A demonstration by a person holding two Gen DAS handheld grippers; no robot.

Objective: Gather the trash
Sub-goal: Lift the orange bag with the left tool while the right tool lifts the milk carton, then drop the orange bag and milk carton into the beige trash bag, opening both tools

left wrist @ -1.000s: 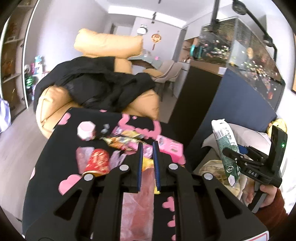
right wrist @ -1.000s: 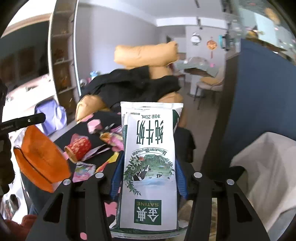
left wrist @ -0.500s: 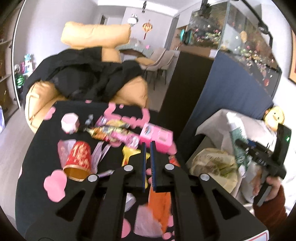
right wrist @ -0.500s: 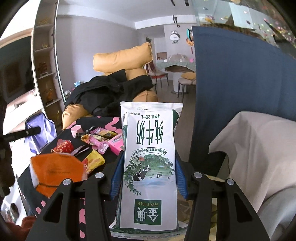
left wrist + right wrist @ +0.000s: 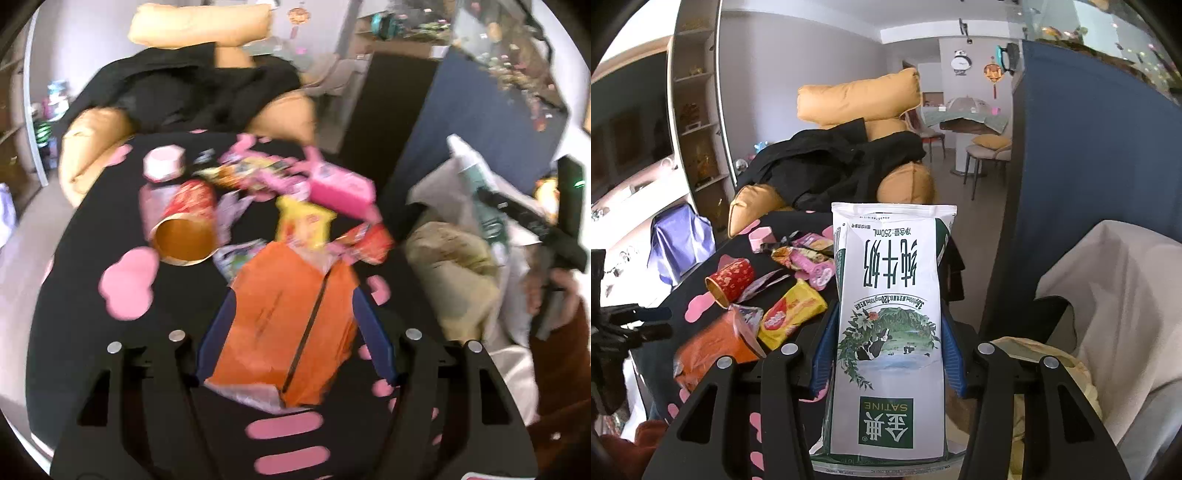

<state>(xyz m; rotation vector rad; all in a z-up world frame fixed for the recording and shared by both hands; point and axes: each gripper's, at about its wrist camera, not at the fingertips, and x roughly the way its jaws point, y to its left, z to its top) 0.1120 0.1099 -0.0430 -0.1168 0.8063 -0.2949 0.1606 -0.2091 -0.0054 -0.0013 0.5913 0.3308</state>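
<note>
My left gripper (image 5: 293,325) is open, its jaws spread wide on either side of an orange wrapper (image 5: 291,325) that lies on the black table (image 5: 92,350). The wrapper also shows in the right wrist view (image 5: 709,347). My right gripper (image 5: 888,325) is shut on a white and green milk carton (image 5: 890,325), held upright beside the table. In the left wrist view the carton (image 5: 480,192) hangs over a white trash bag (image 5: 454,266). More trash lies on the table: a red paper cup (image 5: 184,225), a yellow wrapper (image 5: 303,221), a pink box (image 5: 340,188).
An orange armchair (image 5: 857,99) with a black coat (image 5: 831,162) stands behind the table. A dark blue partition (image 5: 1082,155) rises on the right. The white bag's rim (image 5: 1115,302) sits to the right of the carton. Shelves (image 5: 698,122) stand at the left.
My left gripper has opened and the orange wrapper it held now lies between its spread jaws on the table. The right gripper has carried the carton further right, toward the bag.
</note>
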